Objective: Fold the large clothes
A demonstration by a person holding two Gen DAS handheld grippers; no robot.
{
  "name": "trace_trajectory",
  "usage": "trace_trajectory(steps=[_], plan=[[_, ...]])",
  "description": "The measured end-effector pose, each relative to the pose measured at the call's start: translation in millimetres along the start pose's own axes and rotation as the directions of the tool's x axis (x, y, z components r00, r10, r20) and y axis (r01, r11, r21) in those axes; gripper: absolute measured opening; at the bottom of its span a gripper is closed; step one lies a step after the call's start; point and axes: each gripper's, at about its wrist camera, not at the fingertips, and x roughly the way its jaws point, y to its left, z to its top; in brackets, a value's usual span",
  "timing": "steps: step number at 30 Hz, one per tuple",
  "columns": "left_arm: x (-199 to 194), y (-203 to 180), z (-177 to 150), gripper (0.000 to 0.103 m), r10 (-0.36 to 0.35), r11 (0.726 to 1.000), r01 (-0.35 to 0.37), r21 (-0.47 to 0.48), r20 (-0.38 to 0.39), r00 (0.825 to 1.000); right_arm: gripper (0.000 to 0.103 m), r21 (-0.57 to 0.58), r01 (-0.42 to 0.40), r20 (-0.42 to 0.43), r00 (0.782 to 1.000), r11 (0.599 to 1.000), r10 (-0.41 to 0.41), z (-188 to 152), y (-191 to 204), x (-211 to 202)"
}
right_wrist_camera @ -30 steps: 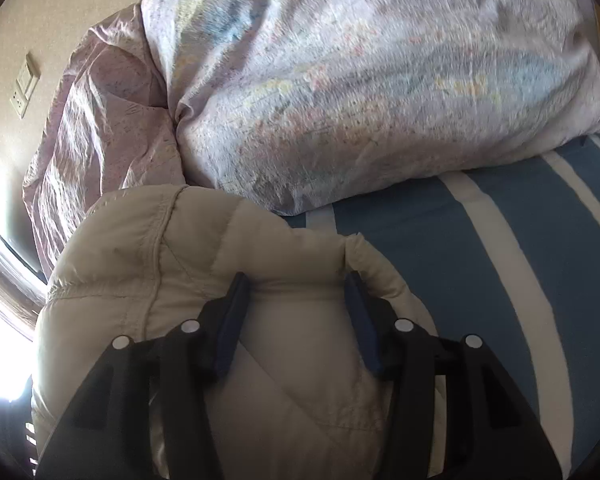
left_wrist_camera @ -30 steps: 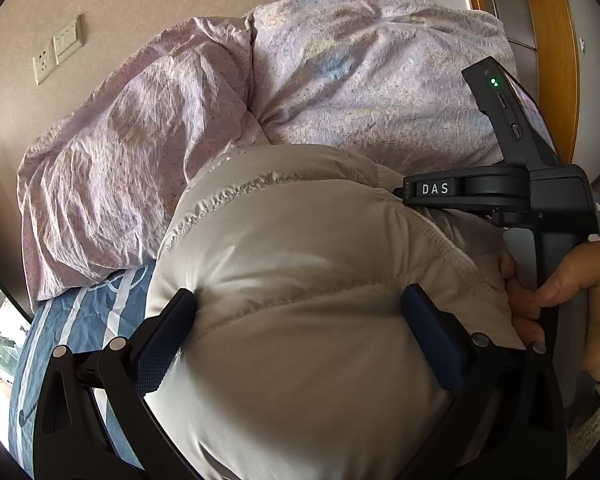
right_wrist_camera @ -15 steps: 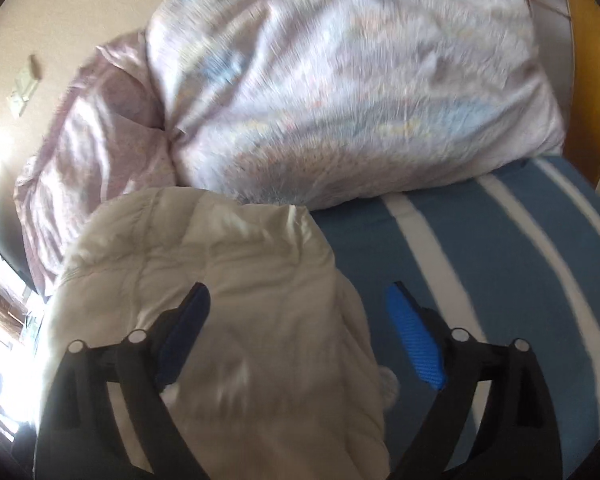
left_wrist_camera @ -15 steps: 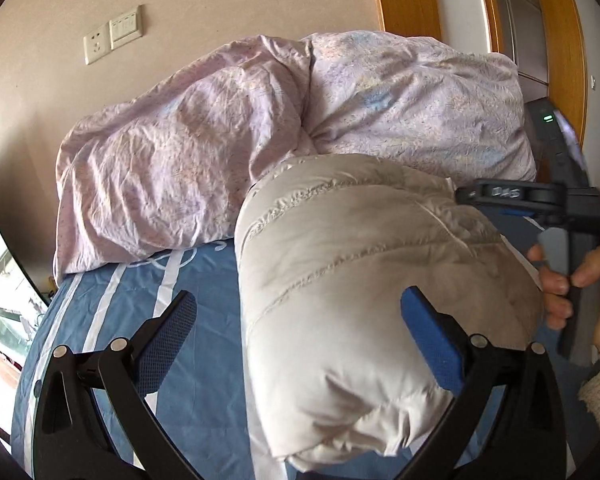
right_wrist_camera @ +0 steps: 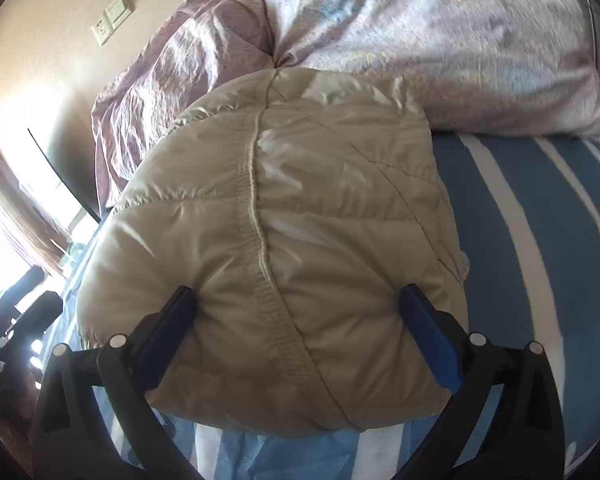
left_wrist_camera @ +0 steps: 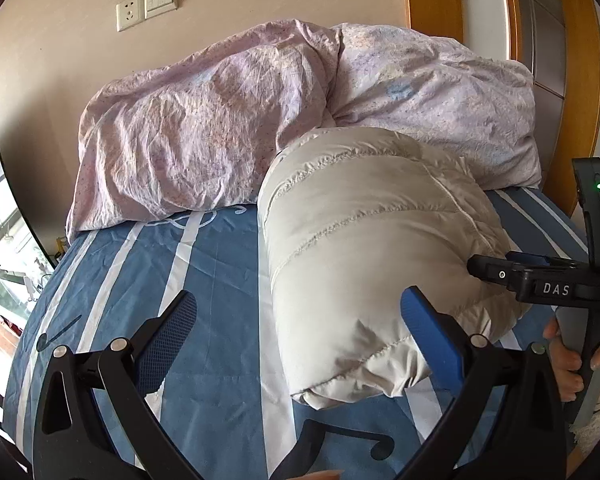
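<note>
Puffy, light, springy down jacket (left_wrist_camera: 364,248), slick shell; best pinched along stitched seam. Left gripper (left_wrist_camera: 300,320) spread, empty; right gripper (right_wrist_camera: 296,320) spread, straddling bundle.

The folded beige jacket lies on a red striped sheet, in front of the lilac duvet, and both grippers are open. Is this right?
Not quite: the sheet is blue with white stripes, not red, as the left wrist view shows. The folded jacket does lie in front of the duvet, and the left gripper and right gripper are open.

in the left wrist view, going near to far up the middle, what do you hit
left tool → blue striped bed sheet → folded beige puffer jacket → lilac duvet → wall with socket and switch
</note>
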Motion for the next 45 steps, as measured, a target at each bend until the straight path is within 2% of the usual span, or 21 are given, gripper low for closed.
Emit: trace_trajectory(steps=[7, 11, 16, 22, 28, 35, 45], plan=[[-11, 2, -4, 0.102, 0.049, 0.999, -0.049, -0.009, -0.032, 0.998, 0.101, 0.005, 0.167, 0.034, 0.985, 0.986, -0.167, 2, 3, -31], [-18, 4, -6, 0.102, 0.028, 0.999, -0.029, -0.037, -0.034, 0.999, 0.101, 0.011, 0.212, 0.059, 0.975, 0.977, -0.212, -6, 1, -48], [-29, 7, -9, 0.102, 0.027, 0.997, -0.029, -0.066, -0.036, 0.999, 0.101, -0.018, 0.303, 0.079, 0.95, 0.953, -0.301, -17, 10, -69], [-41, 1, -14, 0.102, 0.021, 0.998, -0.025, -0.065, -0.048, 0.999, 0.101, -0.051, 0.292, 0.049, 0.956, 0.955, -0.289, -34, 26, -87], [-47, -4, -17, 0.102, 0.023, 0.997, -0.032, -0.076, -0.119, 0.993, 0.101, -0.103, 0.311, -0.011, 0.949, 0.945, -0.314, -43, 46, -100], [-55, -5, -24, 0.102, -0.013, 0.996, -0.004, -0.089, -0.184, 0.983, 0.101, -0.059, 0.259, -0.063, 0.963, 0.964, -0.263, -61, 52, -115], [-68, -7, -32, 0.102, -0.018, 0.996, -0.002, -0.088, -0.219, 0.976, 0.101, -0.098, 0.287, -0.089, 0.951, 0.953, -0.296, -75, 60, -122]])
